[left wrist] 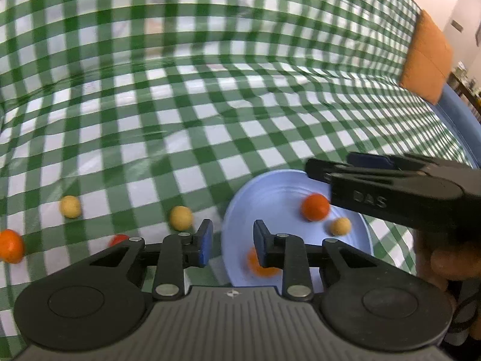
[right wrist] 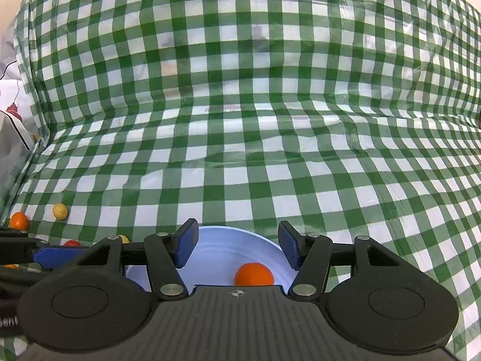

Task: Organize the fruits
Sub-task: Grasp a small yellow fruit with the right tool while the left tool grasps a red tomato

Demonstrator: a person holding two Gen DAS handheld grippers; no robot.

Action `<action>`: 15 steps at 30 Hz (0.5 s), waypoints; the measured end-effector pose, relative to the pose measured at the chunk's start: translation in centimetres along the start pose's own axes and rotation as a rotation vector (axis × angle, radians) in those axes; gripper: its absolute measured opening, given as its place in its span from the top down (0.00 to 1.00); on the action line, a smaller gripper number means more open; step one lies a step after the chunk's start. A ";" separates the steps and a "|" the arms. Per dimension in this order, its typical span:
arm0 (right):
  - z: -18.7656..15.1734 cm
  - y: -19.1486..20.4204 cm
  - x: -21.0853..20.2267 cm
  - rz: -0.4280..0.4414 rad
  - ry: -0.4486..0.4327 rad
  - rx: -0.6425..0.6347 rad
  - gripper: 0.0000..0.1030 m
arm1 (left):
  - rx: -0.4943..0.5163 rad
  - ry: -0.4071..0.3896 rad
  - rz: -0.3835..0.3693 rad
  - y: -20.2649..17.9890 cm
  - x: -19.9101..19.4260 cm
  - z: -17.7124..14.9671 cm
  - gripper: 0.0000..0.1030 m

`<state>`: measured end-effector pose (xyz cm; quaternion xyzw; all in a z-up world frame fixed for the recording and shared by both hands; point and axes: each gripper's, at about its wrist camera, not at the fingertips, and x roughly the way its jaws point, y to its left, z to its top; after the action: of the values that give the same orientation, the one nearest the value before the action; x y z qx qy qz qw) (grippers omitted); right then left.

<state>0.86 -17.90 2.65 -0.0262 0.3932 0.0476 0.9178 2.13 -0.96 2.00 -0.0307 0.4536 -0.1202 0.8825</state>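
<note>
Yellow fruit (left wrist: 180, 217) lies loose on the checked tablecloth (left wrist: 240, 120) just ahead-left of the released, empty left gripper (left wrist: 231, 242), making it the nearer tool, while the right gripper (right wrist: 237, 245), likewise spread and empty, hovers over the blue plate (right wrist: 228, 234).

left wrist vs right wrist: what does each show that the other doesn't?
Left wrist only: a yellow fruit and a blurred orange one in the plate, the orange cushion, and the right gripper seen from the side over the plate.
Right wrist only: pale fabric beyond the cloth's left edge, and the right gripper's fingers spread open, empty.
Both: the checked cloth, the plate, an orange fruit in it, and loose fruits on the cloth to the left, such as a yellow ball.
</note>
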 end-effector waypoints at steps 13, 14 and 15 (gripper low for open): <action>1.0 3.3 -0.4 0.148 -0.047 0.017 0.68 | -0.449 0.008 0.097 14.0 -2.3 -0.6 0.72; 1.0 3.8 -0.3 0.163 -0.039 0.018 0.68 | -0.469 0.010 0.093 14.5 -2.4 -0.7 0.72; 1.0 4.3 -0.1 0.183 -0.027 0.020 0.68 | -0.485 0.010 0.089 15.0 -2.5 -0.8 0.72</action>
<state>1.06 -13.54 3.38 0.0195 0.3819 0.1278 0.9151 2.81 14.23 1.06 -0.2211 0.4746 0.0309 0.8514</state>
